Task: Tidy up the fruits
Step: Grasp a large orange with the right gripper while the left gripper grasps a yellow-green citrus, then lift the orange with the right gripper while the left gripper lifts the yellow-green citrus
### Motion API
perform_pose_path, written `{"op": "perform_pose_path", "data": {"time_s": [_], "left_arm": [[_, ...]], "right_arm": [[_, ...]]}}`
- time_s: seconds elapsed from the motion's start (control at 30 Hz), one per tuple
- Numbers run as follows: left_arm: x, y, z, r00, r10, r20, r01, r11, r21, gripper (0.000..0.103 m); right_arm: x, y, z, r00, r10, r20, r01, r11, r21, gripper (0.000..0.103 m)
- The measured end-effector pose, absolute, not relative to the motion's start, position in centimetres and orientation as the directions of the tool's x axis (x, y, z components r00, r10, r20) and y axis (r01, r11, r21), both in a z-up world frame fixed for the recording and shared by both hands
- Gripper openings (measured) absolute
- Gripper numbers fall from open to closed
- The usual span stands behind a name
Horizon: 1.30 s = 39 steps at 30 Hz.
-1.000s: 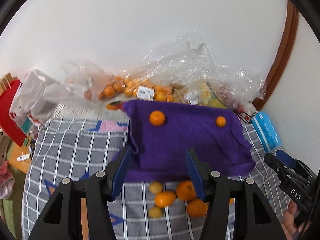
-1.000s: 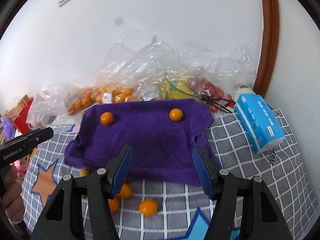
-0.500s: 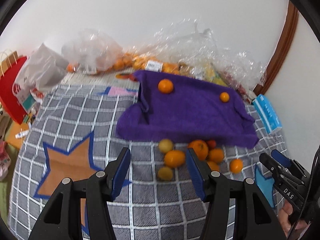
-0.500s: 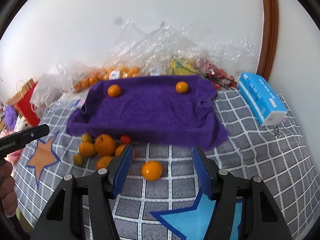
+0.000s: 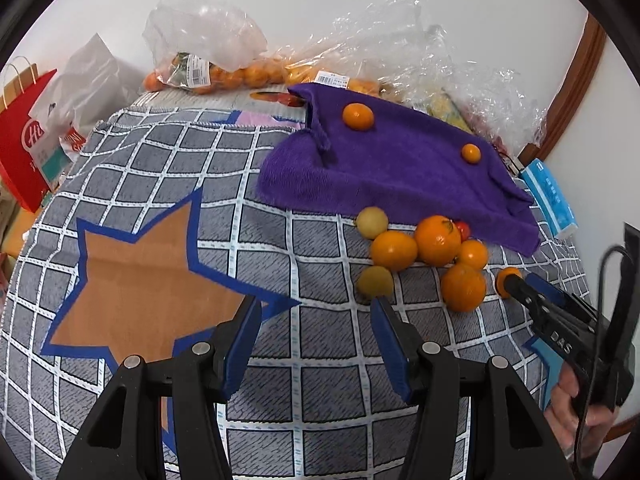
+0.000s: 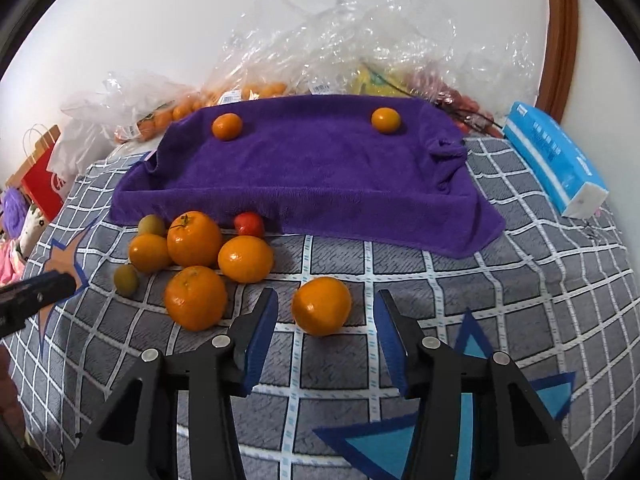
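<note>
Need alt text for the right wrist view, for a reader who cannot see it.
The right gripper, jaws closing, reaches down toward a lone orange on a grey checked cloth, pads not yet touching it. Behind lie a fruit cluster and a purple towel holding two small oranges.

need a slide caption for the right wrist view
Right gripper closing toward a lone orange on the checked cloth, before a purple towel.

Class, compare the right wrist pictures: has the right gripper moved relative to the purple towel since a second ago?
Yes. The right gripper has come down and drawn back from the purple towel, which now lies above its fingertips; its closing jaws frame a lone orange without touching it.
</note>
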<state>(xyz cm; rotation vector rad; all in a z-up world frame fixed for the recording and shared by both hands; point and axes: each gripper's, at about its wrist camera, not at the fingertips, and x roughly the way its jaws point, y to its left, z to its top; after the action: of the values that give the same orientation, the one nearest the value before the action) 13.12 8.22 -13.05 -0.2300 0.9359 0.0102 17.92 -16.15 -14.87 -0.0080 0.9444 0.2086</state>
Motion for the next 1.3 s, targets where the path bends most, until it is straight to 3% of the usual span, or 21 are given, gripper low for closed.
{"op": "perform_pose_path", "data": {"time_s": [0.17, 0.43, 0.73, 0.93, 1.3], "left_arm": [[13.4, 7.8, -13.4, 0.595, -0.109, -0.797, -0.082, 0.977, -0.195, 0.054], [15.3, 5.1, -14.7, 0.578, -0.142, -0.804, -0.022, 0.982, -0.189, 0.054], [16.8, 3.6, -15.7, 0.579, -0.113, -0.808, -0.021, 0.988, -0.153, 0.050], [16.9, 3.8, -15.7, 0.599, -0.069, -0.798, -0.041, 0.992, -0.116, 0.024], [14.8, 4.9, -14.7, 0.611, -0.105, -0.784, -0.040, 0.986, -0.164, 0.024]], "right_arm": [[18.4, -15.7, -16.2, 0.548, 0.155, -0.822, -0.192, 0.980, 0.057, 0.034], [17.0, -16.5, -16.1, 0.589, 0.144, -0.796, -0.198, 0.980, 0.030, 0.033], [17.0, -18.4, -16.0, 0.590, 0.229, -0.775, -0.177, 0.972, 0.152, 0.033], [16.8, -18.6, -15.8, 0.596, 0.240, -0.766, -0.180, 0.970, 0.163, 0.033], [14.8, -18.5, -15.0, 0.634, 0.174, -0.753, -0.157, 0.983, 0.095, 0.033]]}}
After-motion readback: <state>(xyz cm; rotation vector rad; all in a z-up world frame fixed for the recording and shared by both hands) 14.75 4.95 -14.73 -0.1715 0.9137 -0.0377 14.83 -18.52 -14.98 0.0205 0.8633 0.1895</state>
